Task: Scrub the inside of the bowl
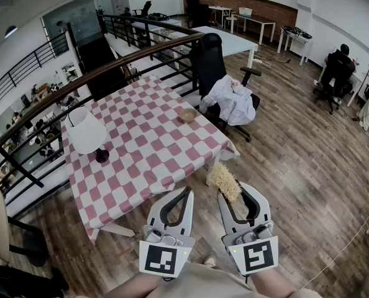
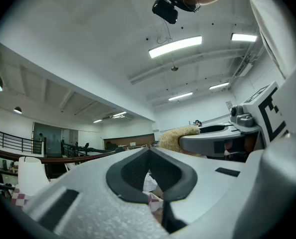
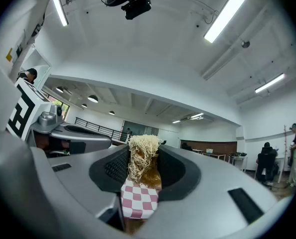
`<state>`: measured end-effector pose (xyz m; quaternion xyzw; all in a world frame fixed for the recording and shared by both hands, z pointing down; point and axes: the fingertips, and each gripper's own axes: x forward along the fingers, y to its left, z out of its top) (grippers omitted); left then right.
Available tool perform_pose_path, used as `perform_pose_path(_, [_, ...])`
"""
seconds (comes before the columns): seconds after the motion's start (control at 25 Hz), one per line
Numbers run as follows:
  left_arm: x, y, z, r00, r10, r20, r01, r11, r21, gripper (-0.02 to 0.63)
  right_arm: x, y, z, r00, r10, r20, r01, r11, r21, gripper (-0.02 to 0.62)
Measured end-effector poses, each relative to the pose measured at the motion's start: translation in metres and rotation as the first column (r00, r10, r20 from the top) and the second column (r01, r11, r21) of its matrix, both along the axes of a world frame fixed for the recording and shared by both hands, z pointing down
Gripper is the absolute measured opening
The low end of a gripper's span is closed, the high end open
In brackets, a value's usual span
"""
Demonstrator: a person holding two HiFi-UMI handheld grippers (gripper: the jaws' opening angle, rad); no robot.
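A small tan bowl (image 1: 187, 115) stands on the far right part of a table covered with a red and white checked cloth (image 1: 141, 160). Both grippers are held low in front of me, short of the table's near corner and well away from the bowl. My right gripper (image 1: 234, 190) is shut on a pale fibrous scrubber (image 1: 225, 182), whose tuft sticks out past the jaws (image 3: 142, 158). Beside it on the left, my left gripper (image 1: 188, 192) is shut, its tips meeting with nothing between them (image 2: 149, 151).
A white table lamp (image 1: 87, 132) stands on the left side of the table. A black office chair with a white garment (image 1: 232, 99) sits by the table's far right edge. A dark railing (image 1: 79, 82) runs behind the table. Wooden floor (image 1: 296, 166) extends to the right.
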<state>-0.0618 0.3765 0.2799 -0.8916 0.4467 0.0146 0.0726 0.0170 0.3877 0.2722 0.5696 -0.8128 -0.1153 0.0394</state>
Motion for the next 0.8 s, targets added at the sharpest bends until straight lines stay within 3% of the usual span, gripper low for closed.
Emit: perform_pose_path(0.8, [0.034,-0.005,0.007,1.000,0.004,0.005,-0.004,1.000,-0.010,0.014,0.031,-0.008,0.003,0.998,0.010,0.061,-0.010,1.000,-0.002,0.146])
